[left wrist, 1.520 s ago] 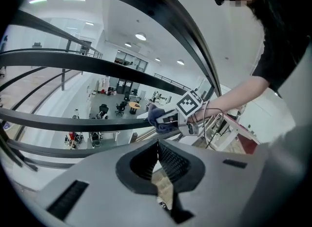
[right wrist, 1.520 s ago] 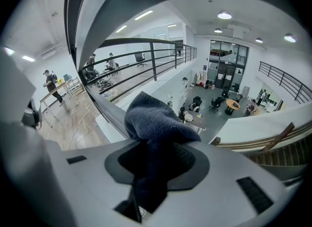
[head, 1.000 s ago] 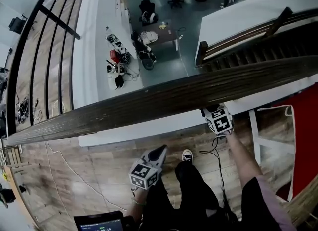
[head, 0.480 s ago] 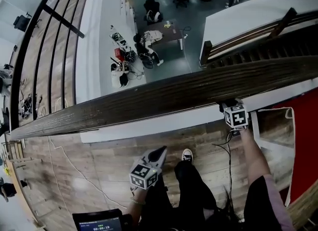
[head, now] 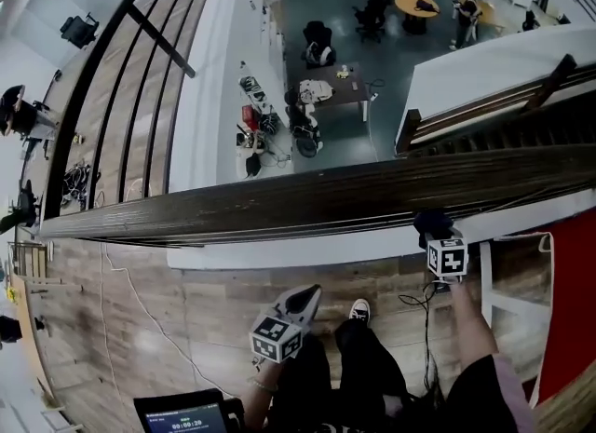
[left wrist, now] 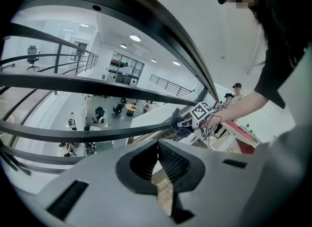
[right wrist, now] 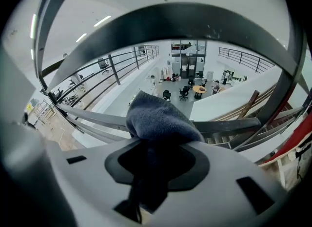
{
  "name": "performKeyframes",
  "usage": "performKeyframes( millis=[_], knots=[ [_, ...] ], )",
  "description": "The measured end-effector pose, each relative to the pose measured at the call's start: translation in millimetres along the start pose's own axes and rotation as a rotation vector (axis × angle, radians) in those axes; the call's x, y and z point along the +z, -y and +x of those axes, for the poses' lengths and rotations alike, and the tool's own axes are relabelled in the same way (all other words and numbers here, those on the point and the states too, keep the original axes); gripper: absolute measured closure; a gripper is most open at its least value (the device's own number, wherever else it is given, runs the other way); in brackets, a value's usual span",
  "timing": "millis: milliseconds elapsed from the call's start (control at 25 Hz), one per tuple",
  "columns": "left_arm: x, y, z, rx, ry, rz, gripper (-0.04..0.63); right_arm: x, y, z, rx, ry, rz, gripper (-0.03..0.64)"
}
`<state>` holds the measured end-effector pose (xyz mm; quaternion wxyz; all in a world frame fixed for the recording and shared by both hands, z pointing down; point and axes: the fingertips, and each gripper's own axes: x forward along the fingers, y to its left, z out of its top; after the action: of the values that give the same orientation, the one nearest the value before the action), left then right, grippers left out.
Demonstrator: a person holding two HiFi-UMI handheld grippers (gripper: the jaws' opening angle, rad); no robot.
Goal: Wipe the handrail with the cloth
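Observation:
The dark wooden handrail (head: 279, 200) crosses the head view from lower left to upper right. My right gripper (head: 438, 236) is under its near edge at the right, shut on a dark blue-grey cloth (head: 429, 222) that touches the rail. In the right gripper view the cloth (right wrist: 158, 118) bulges out of the jaws in front of the metal rails (right wrist: 195, 21). Held low by the person's legs, my left gripper (head: 310, 291) is away from the rail. Its jaws are shut with nothing between them (left wrist: 157, 145). The left gripper view also shows the right gripper (left wrist: 197, 117) and the cloth (left wrist: 179, 123).
Beyond the rail is a drop to a lower floor with desks, chairs and people (head: 321, 87). A staircase (head: 503, 110) lies at the right. On the wooden floor near me are a cable (head: 140, 310), a shoe (head: 358, 310), a red panel (head: 570, 301) and a screen (head: 186, 415).
My right gripper has slid to the right along the handrail with the cloth. The left gripper has stayed by the legs. The head view has shifted a little.

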<state>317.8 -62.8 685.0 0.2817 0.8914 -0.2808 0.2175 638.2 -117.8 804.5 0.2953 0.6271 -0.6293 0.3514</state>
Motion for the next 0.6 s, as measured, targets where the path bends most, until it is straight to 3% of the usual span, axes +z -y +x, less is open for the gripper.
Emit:
performKeyframes(
  millis=[320, 600],
  knots=[
    [5.2, -27.5, -64.5, 0.052, 0.074, -0.005, 0.594, 2.1, -87.8, -47.8, 0.047, 0.055, 0.05, 0.508],
    [2.4, -48.6, -158.3, 0.052, 0.115, 0.007, 0.595, -1.4, -207.1, -111.7, 0.095, 0.095, 0.095, 0.508]
  ],
)
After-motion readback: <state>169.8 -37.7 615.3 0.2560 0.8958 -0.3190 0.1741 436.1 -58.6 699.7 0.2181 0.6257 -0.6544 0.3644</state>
